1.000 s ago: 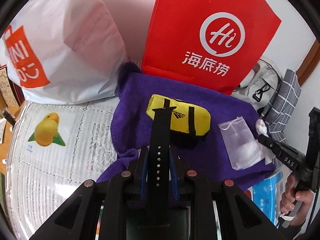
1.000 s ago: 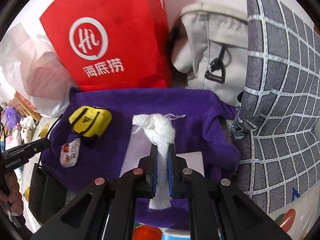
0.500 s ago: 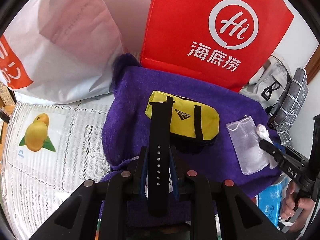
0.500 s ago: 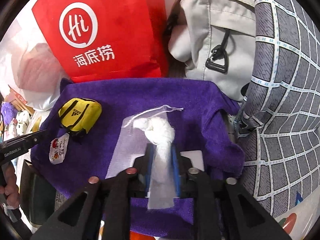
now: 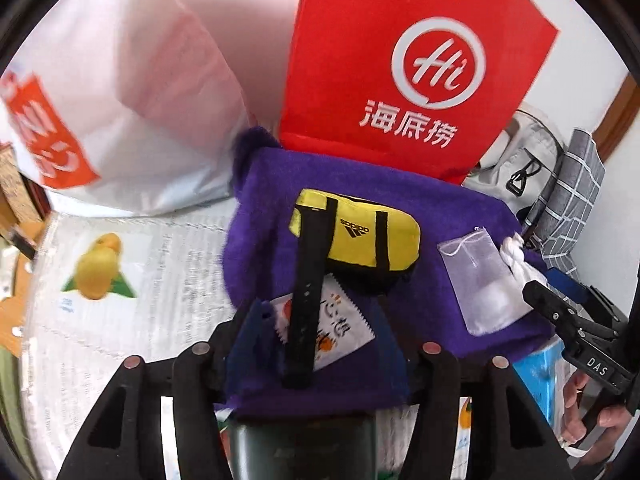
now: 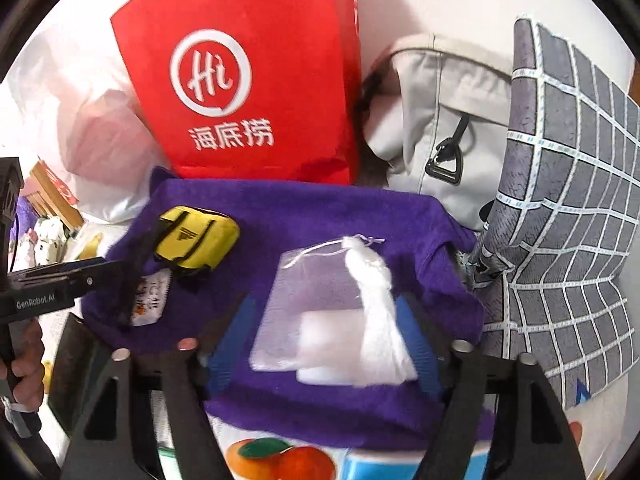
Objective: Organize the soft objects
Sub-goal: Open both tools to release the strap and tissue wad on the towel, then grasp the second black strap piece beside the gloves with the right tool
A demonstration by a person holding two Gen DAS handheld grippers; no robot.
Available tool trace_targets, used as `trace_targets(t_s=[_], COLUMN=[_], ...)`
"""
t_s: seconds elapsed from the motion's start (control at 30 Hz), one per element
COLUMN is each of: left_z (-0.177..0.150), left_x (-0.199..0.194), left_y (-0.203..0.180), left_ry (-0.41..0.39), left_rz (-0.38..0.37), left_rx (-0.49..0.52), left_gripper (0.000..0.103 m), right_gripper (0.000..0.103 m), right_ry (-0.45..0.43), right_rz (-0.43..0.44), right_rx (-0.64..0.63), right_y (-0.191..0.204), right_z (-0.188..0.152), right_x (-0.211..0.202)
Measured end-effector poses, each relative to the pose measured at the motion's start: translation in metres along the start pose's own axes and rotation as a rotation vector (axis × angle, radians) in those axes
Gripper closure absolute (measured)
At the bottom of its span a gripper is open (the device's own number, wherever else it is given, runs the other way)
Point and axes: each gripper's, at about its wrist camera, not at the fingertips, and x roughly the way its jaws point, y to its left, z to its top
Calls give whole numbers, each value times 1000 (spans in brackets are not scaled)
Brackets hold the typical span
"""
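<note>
Left wrist view: a red paper bag [image 5: 404, 80] stands at the back, with a white plastic bag [image 5: 120, 92] to its left. In front of both, a purple towel [image 5: 440, 208] is spread over the surface. A yellow pouch [image 5: 360, 240] with black straps lies near the towel's middle. A black strap [image 5: 306, 292] rests with its far end on the pouch and its near end across a small printed sachet [image 5: 340, 328] lying flat on the towel. The left claw [image 5: 316, 344] is spread wide, its blue pads on either side of the strap and sachet, gripping nothing.

In the right wrist view, a grey backpack [image 6: 440, 128] and a checked grey cloth [image 6: 568, 208] sit to the right of the towel. A sheer drawstring pouch [image 6: 312, 304] lies flat on the towel, and a knotted white cloth [image 6: 376, 304] lies over its right side. The right claw [image 6: 332, 340] is wide open around both, clamping neither
</note>
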Motion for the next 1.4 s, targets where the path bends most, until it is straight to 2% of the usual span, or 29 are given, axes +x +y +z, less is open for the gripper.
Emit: trace_targets(t_s=[0.23,0.47,0.53,0.6,0.7,0.93,1.07,1.17,1.2,1.3,1.4], left_z=[-23,-57,-66,-75,-88,-112,-121,-126,-127,-129,-132], left_x=[-45,-79,-83,-89,-98,-107,-104,-102,-101,-100,-99], left_y=[8,20,23,28,33,40,44,46,47,50,53], left_ry=[-33,-47,-46,-46,-50,-49,-42,-35,-34,-31,-28], left_rz=[-1,-15,-10,-7,-22,-37,-29,-26,-27,-31,-36], left_rx=[22,35,36,32,31,41,46,52,51,45,41], left_gripper=[46,46,46,46,46,46,46,46,46,46,46], right_gripper=[25,27,35,49,60,61,61,67,83,97,98], right_ry=[-20,-5,13,42,87,169,216,222,222,243,243], right_rz=[11,118,152,195,245,240,177,148,150,178,177], right_rx=[-48,-52,-59,-73,-115,-188,-226,-261,-270,-251,-244], right_y=[25,54,65,76,97,130,135,139,140,136,134], right_z=[-24,-66,-79,-92,-113,-142,-146,-148,-148,-145,-144], right_x=[-36,-63,-66,-66,-64,-45,-26,-18,-19,-24,-25])
